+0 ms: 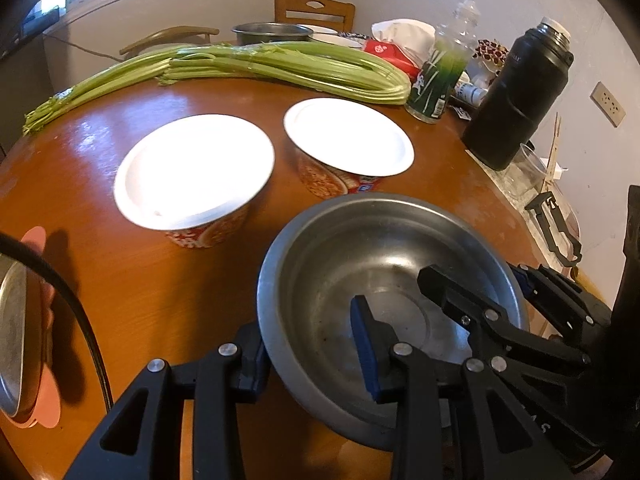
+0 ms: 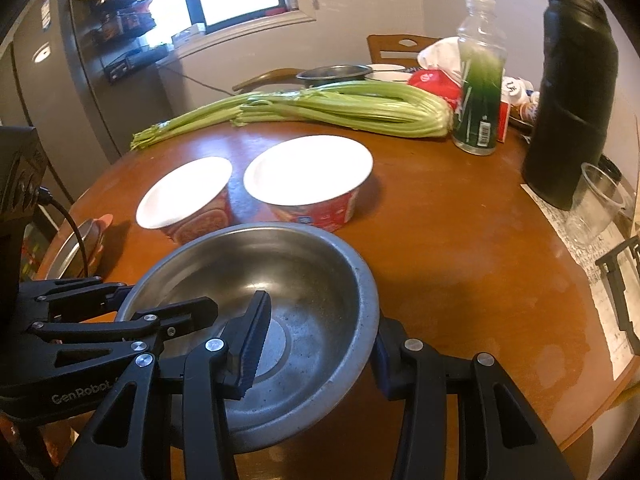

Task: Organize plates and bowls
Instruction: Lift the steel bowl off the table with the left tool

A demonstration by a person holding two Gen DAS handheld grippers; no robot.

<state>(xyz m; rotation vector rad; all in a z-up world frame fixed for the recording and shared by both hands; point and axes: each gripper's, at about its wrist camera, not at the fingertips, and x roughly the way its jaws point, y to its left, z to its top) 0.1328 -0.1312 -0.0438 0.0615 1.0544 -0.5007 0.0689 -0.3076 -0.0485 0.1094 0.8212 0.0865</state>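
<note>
A steel bowl [image 1: 372, 264] [image 2: 304, 272] sits near the front edge of the round wooden table [image 1: 140, 280]. My left gripper [image 1: 308, 356] straddles its left rim, one finger inside and one outside, jaws wide apart. My right gripper [image 2: 316, 352] straddles its right rim the same way; it shows in the left wrist view [image 1: 472, 292]. Whether either one pinches the rim I cannot tell. Two red instant-noodle bowls with white lids [image 1: 196, 172] [image 1: 348, 140] stand behind it. A steel plate on a pink dish [image 1: 16, 344] [image 2: 80, 240] lies at the left edge.
Celery stalks [image 1: 248, 68] lie across the back. A green bottle [image 1: 440, 76], black thermos [image 1: 520, 92], clear glass [image 2: 596, 200] and paper [image 2: 600, 264] crowd the right side. Another steel bowl [image 1: 272, 32] and white plates [image 2: 388, 72] sit at the far back by chairs.
</note>
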